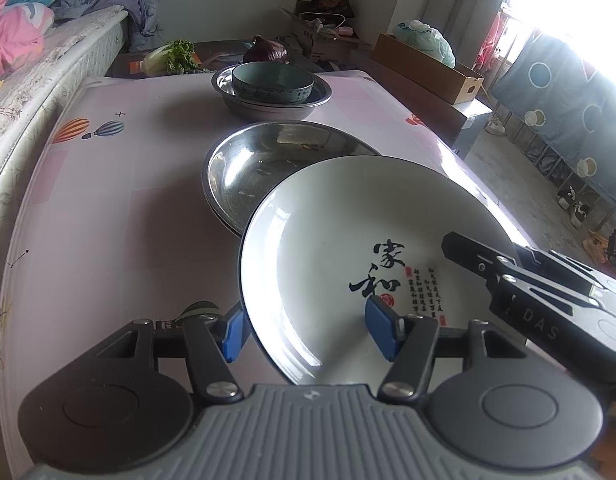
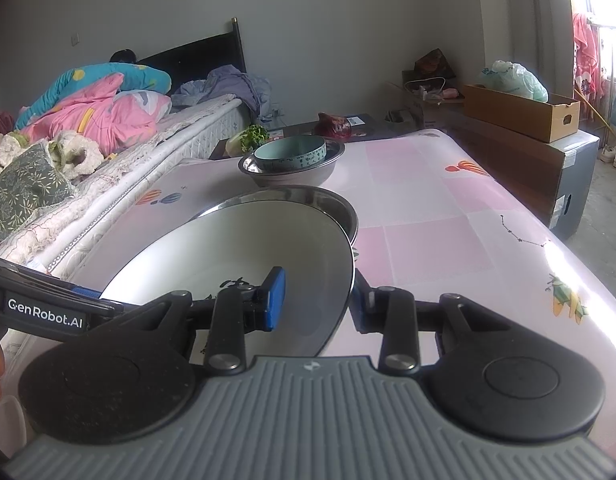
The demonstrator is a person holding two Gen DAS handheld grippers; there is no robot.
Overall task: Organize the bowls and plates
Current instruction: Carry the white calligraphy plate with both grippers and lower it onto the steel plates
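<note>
A white plate [image 1: 327, 240] with a black rim and black calligraphy hangs tilted above a wide steel dish [image 1: 244, 168] on the table. My left gripper [image 1: 308, 332] straddles its near left rim, one blue pad under the rim and the other on the inner face, shut on it. My right gripper [image 2: 317, 300] is shut on the plate's [image 2: 228, 248] opposite rim, with one pad inside and the other finger behind the edge. Farther back a teal bowl [image 1: 272, 80] sits inside a steel bowl [image 1: 323, 96].
The table [image 1: 128, 200] has a pink patterned cover. A bed [image 1: 48, 60] with bedding runs along its left side. Beyond the far edge lie green leaves [image 1: 176, 56] and a purple onion [image 1: 266, 50]. A cardboard box [image 1: 427, 68] stands to the right.
</note>
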